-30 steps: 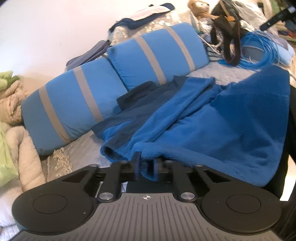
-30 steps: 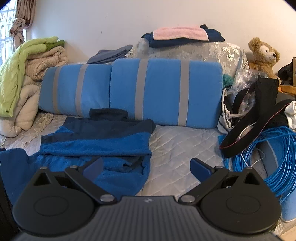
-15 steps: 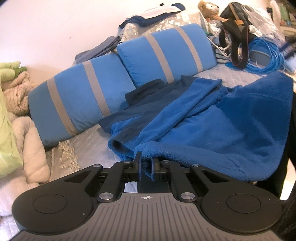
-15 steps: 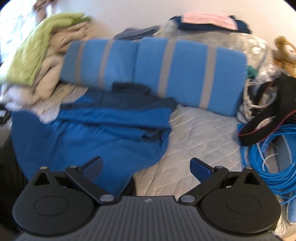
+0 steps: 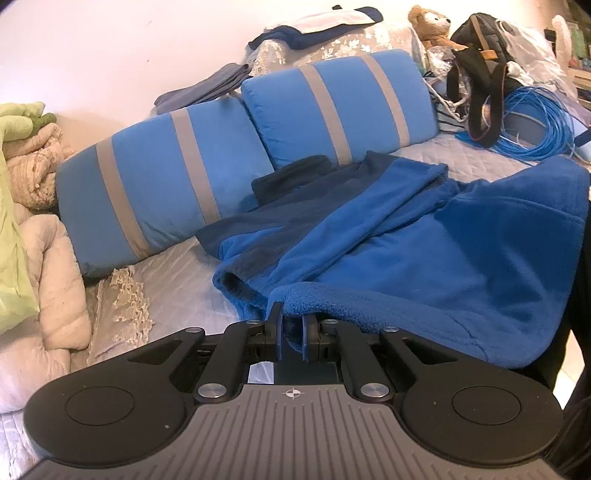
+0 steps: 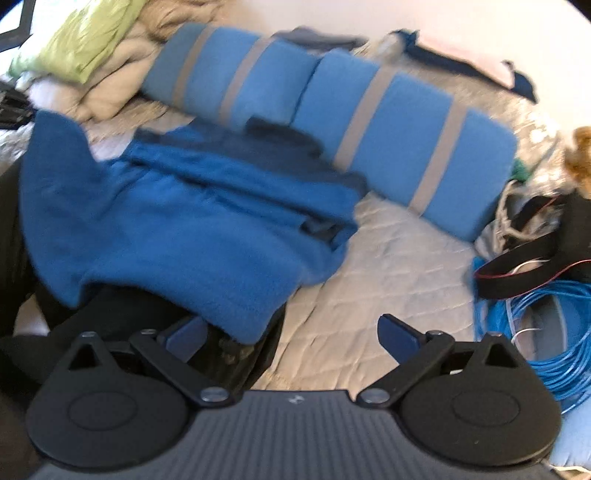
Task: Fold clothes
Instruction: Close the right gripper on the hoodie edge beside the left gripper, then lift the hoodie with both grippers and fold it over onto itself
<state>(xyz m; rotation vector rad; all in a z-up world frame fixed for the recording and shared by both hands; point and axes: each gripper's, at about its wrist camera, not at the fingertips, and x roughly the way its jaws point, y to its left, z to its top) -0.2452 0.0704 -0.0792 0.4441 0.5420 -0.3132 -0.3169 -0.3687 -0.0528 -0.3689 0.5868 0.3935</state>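
A blue fleece garment point(image 5: 424, 251) with darker navy panels lies spread on the quilted bed point(image 5: 184, 291), its collar toward the pillows. My left gripper point(image 5: 292, 334) is shut on the garment's near hem corner, with fleece bunched between the pads. In the right wrist view, which is blurred, the same blue fleece garment point(image 6: 177, 221) spreads left of centre, and its lower corner hangs over the bed's edge. My right gripper point(image 6: 291, 332) stands open just in front of that corner, with nothing between its fingers.
Two blue pillows with grey stripes point(image 5: 332, 107) line the back of the bed. Folded blankets point(image 5: 33, 206) pile up at the left. A coil of blue cable point(image 6: 546, 332), a black bag strap point(image 6: 532, 262) and a teddy bear point(image 5: 430, 22) crowd the right side.
The right gripper has dropped and rolled, closing in on the garment's lower corner at the bed's edge, still open. The left gripper keeps its grip and has rolled slightly.
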